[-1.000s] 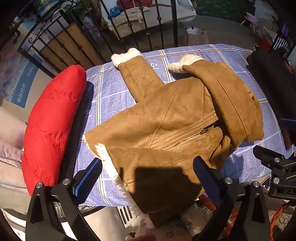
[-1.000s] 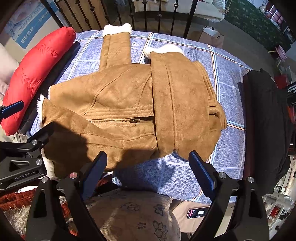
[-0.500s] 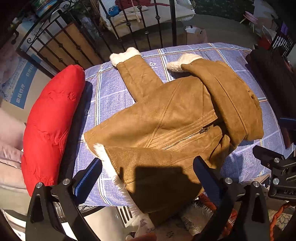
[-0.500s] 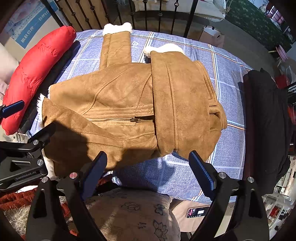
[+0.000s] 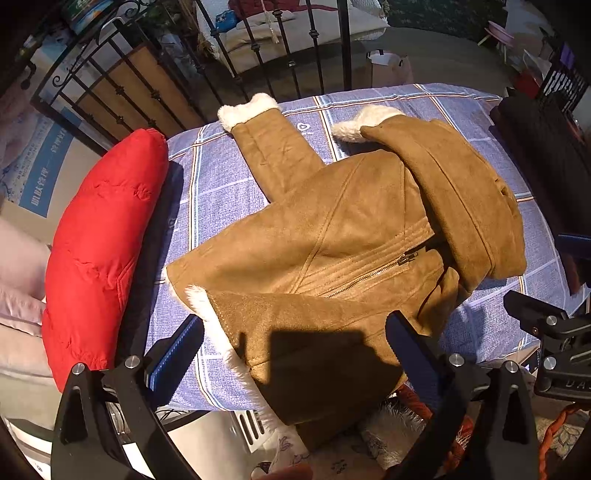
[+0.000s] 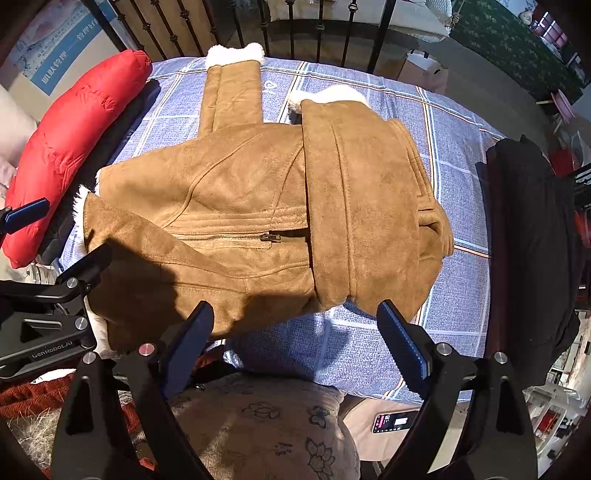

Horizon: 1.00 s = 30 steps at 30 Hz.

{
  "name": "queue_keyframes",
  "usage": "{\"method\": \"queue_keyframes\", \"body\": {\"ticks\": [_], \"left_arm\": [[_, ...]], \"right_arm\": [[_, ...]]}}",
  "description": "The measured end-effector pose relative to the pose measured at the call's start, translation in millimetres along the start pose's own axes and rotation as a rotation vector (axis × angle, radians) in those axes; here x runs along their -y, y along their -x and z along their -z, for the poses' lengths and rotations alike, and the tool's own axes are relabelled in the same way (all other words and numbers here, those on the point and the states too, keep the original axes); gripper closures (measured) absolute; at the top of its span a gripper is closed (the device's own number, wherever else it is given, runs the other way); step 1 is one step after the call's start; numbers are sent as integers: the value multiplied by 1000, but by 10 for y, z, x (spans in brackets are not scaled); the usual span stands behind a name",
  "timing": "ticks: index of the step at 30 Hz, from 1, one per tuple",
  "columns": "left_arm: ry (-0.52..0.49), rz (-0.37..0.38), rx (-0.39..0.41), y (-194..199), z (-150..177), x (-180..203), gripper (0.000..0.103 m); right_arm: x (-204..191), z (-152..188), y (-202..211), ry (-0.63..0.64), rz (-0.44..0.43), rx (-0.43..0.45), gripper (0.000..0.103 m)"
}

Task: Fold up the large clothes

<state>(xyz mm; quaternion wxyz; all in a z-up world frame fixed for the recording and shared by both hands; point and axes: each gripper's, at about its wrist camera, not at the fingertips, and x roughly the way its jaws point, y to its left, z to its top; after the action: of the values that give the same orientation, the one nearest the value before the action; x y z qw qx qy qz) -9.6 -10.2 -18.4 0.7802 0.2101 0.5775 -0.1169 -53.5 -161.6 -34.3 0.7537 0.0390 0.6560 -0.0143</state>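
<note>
A tan suede jacket with white fleece lining is spread flat on a bed covered by a blue checked sheet. One sleeve is stretched straight toward the far edge, ending in a white fleece cuff beside the black metal bed rail. The other sleeve is folded back across the right side of the body, its fleece cuff also pointing to the far side. A diagonal zip is seen closed on the front panel, and white fleece shows along the left hem. The near edge of the jacket hangs slightly over the near side of the bed.

The left gripper is held above the near left part of the jacket, tilted steeply downward, its blue-padded fingers spread wide with nothing clamped between them. The right gripper is pointed straight down over the near edge of the jacket and sheet, its fingers likewise parted wide and released.

One jacket, two sleeves and two grippers are counted. One red puffy garment is laid along the left edge of the bed, and one black garment along the right edge. A floral cushion is seen nearest, below the right gripper, with a phone beside it.
</note>
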Motion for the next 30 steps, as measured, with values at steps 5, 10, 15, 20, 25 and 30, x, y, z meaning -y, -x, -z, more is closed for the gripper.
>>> {"method": "queue_keyframes", "body": {"ticks": [5,10,15,20,25,30], "left_arm": [[-1,2,-5,-16,0,3,6],[-1,7,-15,-40,-11,0,6],[-3,12,-23,-64,-21,-4,6],[-6,17,-35,-87,-46,-8,6],[-10,21,-41,-103,-70,-5,6],[-13,21,-42,-116,-89,-4,6]], "right_arm": [[6,10,-15,0,-1,-5,14],[10,-5,-25,-2,-2,-13,14],[7,-12,-35,-3,-3,-19,14],[16,-18,-58,-3,-4,-27,14],[13,-28,-72,-4,-2,-34,14],[16,-48,-83,-7,1,-40,14]]}}
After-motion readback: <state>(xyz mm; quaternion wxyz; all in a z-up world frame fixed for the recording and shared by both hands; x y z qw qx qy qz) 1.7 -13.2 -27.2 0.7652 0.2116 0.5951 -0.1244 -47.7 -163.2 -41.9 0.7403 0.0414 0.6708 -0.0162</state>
